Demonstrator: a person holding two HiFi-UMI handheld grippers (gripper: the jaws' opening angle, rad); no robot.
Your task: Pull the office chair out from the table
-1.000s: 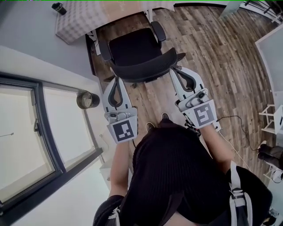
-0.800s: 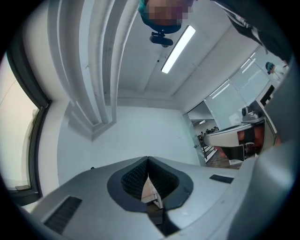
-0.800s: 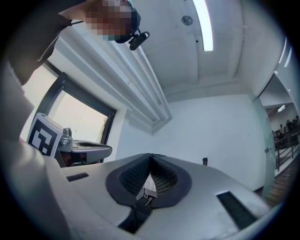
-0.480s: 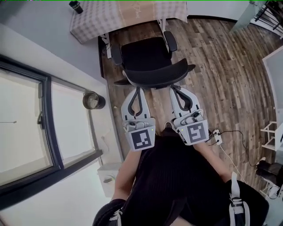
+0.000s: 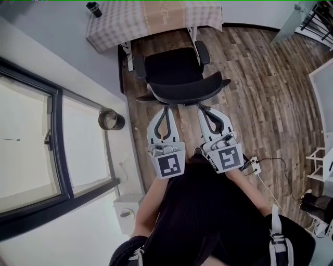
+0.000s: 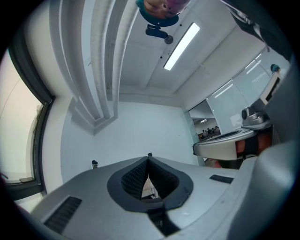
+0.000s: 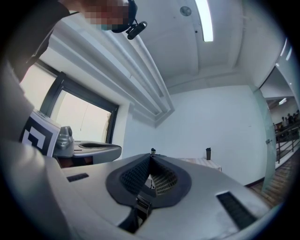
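The black office chair (image 5: 174, 67) stands at the table (image 5: 114, 28) with the checkered cloth, its curved backrest (image 5: 190, 92) turned toward me. My left gripper (image 5: 167, 108) is shut and empty, its tip just short of the backrest's lower edge. My right gripper (image 5: 201, 107) is shut too, tip close under the backrest's right half. Whether either tip touches the backrest I cannot tell. In the left gripper view the left gripper (image 6: 149, 155) shows meeting tips with nothing between them. The right gripper view shows the right gripper (image 7: 152, 152) likewise.
A dark cup (image 5: 93, 9) stands on the table's far left corner. A round bin (image 5: 111, 120) sits by the wall and window at left. A power strip (image 5: 253, 162) with cable lies on the wood floor at right. White shelving (image 5: 320, 150) is at the right edge.
Both grippers have drawn closer together behind the backrest's middle; the left came in from the chair's left side. Both stay shut. The chair looks unmoved relative to the table.
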